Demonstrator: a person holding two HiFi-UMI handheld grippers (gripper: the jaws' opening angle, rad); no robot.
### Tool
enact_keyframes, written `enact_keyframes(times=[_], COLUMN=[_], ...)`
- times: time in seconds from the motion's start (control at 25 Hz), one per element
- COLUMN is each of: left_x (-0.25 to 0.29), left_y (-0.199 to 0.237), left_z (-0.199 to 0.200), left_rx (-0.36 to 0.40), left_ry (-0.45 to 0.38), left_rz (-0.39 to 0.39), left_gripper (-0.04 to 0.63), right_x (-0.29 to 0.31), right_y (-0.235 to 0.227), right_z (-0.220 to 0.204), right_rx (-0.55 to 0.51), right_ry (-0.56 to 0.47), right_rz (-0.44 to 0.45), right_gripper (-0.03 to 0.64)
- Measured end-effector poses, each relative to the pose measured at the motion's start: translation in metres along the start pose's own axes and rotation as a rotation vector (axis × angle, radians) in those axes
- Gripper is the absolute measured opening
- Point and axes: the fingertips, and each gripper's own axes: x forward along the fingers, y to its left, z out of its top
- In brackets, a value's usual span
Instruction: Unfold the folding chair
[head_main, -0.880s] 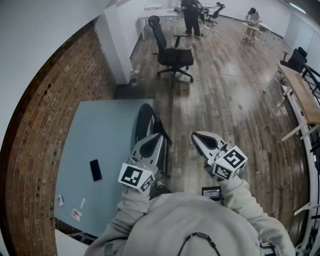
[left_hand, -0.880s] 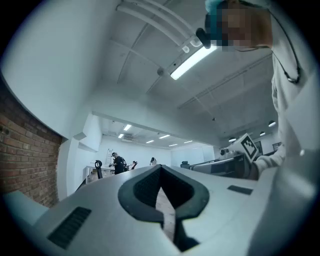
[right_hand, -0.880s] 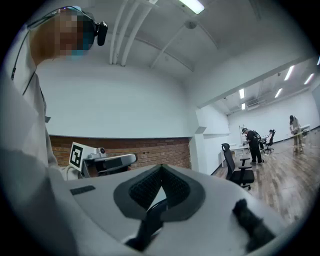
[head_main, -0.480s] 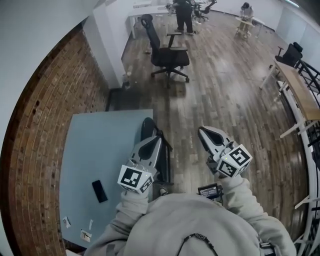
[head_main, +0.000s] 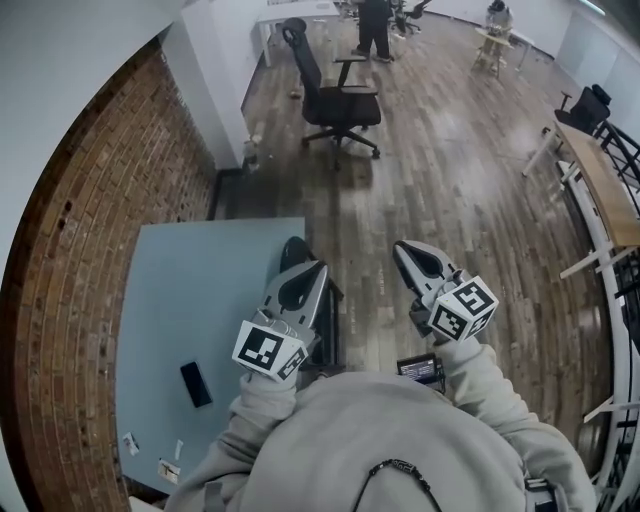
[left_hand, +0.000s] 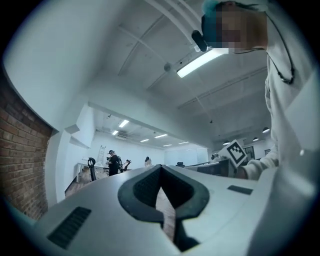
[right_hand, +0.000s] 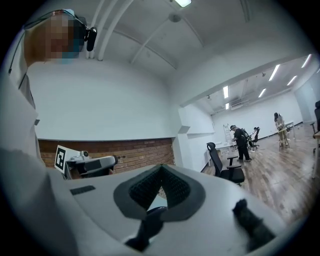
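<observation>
The folded black folding chair (head_main: 292, 250) stands stowed against the pale blue counter's (head_main: 190, 290) right edge. The left gripper (head_main: 310, 270) and right gripper (head_main: 405, 252) hover above it, fingers pinched together and empty, apparently poised to reach it.

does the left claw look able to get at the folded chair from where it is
Probably yes: the left claw hangs over the folded chair at the edge of the blue table, with nothing seen between them. Its jaws are together, so it would need to open first.

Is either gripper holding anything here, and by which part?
Nothing is held. The left gripper and right gripper are both shut on nothing; the folding chair is in neither.
</observation>
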Motion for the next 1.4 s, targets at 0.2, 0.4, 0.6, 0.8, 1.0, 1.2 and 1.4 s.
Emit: enact_keyframes(times=[0.2, 0.4, 0.6, 0.8, 1.0, 1.2, 1.4], left_x=[0.008, -0.006, -0.025, -0.087, -0.107, -0.112, -0.117], left_y=[0.020, 0.071, 0.111, 0.122, 0.125, 0.126, 0.120], left_z=[-0.011, -0.063, -0.150, -0.243, -0.314, -0.347, -0.367], left_rx=[0.001, -0.083, -0.165, -0.355, -0.468, -0.514, -0.442], left_ry=[0.030, 0.178, 0.426, 0.632, 0.748, 0.824, 0.918], left_rz=[0.080, 0.220, 0.334, 0.457, 0.455, 0.404, 0.405], left_gripper=[0.006, 0.036, 0.325, 0.395, 0.419, 0.422, 0.416], right_x=[0.019, 0.069, 0.103, 0.111, 0.128, 0.157, 0.170], right_y=[-0.010, -0.022, -0.051, -0.028, -0.007, 0.021, 0.031], right_z=[0.002, -0.049, -0.162, -0.330, -0.452, -0.534, -0.581], right_rx=[-0.017, 0.026, 0.191, 0.386, 0.446, 0.399, 0.412], right_ry=[0.012, 0.116, 0.265, 0.522, 0.721, 0.880, 1.038], right_rz=[0.042, 0.083, 0.060, 0.092, 0.102, 0.085, 0.030], right_gripper=[0.007, 0.012, 0.145, 0.231, 0.262, 0.294, 0.302])
